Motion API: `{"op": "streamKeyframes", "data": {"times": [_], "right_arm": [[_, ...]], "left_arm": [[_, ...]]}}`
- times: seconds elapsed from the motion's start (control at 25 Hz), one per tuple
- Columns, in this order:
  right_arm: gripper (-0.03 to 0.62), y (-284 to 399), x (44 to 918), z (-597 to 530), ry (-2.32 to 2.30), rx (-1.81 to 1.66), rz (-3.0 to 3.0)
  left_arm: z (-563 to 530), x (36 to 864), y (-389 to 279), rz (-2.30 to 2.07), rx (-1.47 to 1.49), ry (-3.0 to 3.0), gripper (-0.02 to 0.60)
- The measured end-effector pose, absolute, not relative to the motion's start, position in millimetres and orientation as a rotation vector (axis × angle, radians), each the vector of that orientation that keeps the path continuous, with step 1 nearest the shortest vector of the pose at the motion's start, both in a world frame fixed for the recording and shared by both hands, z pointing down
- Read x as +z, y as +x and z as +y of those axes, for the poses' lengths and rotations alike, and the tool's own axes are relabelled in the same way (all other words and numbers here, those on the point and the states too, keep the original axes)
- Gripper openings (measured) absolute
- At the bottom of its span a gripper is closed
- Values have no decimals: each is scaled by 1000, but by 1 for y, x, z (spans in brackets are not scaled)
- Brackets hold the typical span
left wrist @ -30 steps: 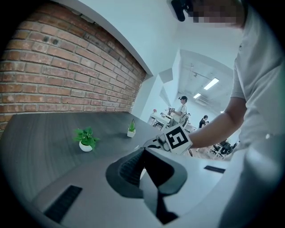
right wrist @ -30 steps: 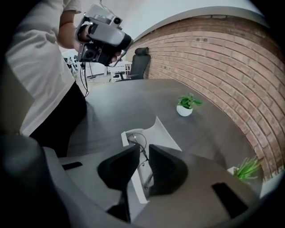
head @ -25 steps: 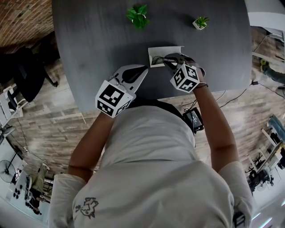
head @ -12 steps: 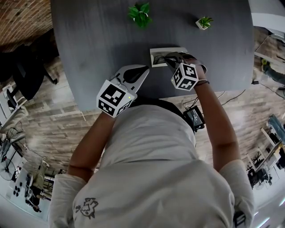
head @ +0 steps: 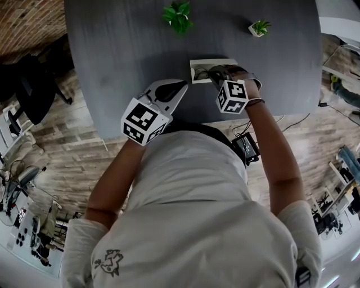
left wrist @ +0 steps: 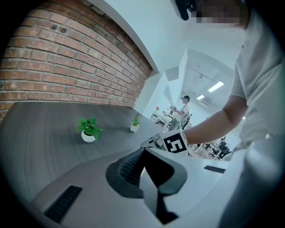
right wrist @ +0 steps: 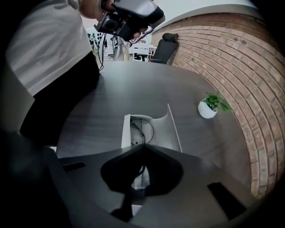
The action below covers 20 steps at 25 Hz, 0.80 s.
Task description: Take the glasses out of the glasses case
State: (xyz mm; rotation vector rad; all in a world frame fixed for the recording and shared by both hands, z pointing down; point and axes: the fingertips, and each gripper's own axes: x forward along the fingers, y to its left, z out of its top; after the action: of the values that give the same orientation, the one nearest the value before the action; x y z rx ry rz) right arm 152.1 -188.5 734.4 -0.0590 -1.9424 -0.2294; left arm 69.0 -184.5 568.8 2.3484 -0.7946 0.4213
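Observation:
The white glasses case (head: 197, 72) lies open on the dark grey table (head: 124, 50), seen also in the right gripper view (right wrist: 173, 129). Dark thin-rimmed glasses (right wrist: 143, 128) lie inside it. My right gripper (head: 213, 75) points steeply down into the case. Its jaws are closing and its tips (right wrist: 142, 145) meet on the glasses frame. My left gripper (head: 182, 86) hovers just left of the case, shut with nothing held (left wrist: 143, 150). The right gripper's marker cube (left wrist: 174, 142) shows beyond it.
Two small potted plants stand at the table's far side, one larger (head: 178, 17) and one smaller (head: 258, 27). A brick wall (left wrist: 67, 67) runs behind the table. A black office chair (right wrist: 164, 46) stands off the table's end.
The right gripper's jaws have drawn together on the glasses in the case and its cube has rolled a little. The left gripper stays where it was.

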Motion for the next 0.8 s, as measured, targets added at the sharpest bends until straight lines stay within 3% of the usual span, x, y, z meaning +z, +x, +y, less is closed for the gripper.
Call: {"op": "streamKeyframes", "data": {"times": [0.8], "right_arm": [[11, 166, 687, -204, 108, -353, -1970]], "left_arm": [[-170, 550, 86, -796, 410, 2387, 12]]}}
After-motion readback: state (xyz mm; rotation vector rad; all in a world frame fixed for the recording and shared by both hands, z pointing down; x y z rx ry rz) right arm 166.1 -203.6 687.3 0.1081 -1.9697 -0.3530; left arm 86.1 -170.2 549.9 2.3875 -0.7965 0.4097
